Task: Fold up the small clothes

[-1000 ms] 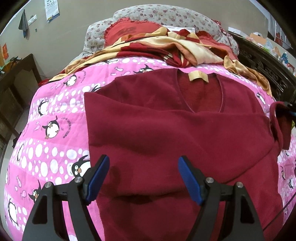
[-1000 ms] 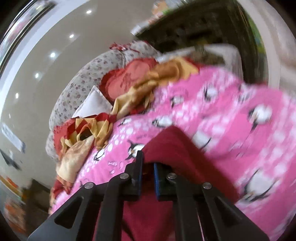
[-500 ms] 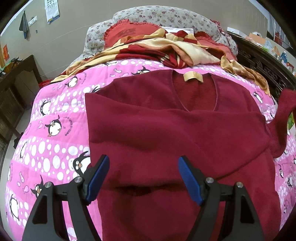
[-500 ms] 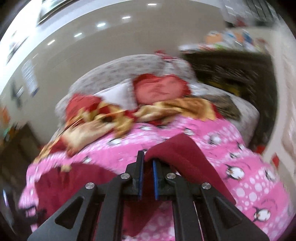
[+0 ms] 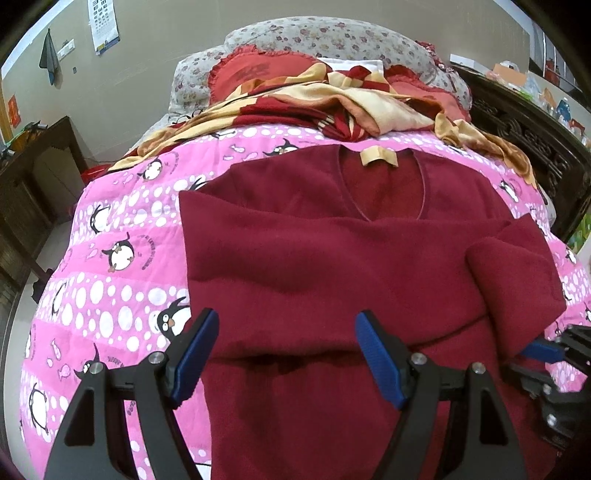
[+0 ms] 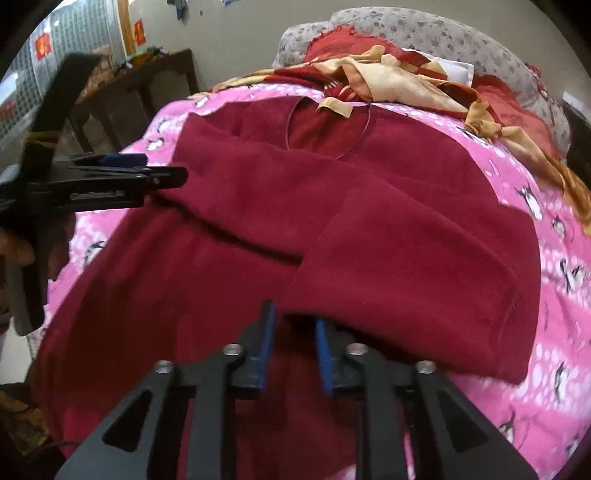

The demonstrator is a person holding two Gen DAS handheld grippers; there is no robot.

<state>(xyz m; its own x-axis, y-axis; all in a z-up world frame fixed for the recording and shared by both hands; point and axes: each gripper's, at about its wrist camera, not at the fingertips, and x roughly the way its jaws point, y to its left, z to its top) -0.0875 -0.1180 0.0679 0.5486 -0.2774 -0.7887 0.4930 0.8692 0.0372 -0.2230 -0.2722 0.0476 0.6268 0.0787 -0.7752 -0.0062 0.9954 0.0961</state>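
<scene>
Both sleeves (image 6: 413, 266) across sweater (image 5: 332, 273) chest

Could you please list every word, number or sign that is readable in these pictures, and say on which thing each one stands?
No text can be read with certainty.
Wall chart: rows of characters, too small.
Red wall papers: blurred.
Quilt: curved lettering beside the penguins, too small.
Red pillow: faint pattern, unreadable.
Left claw: embossed lettering on its arm, blurred.
Sweater tag: no print visible.
</scene>
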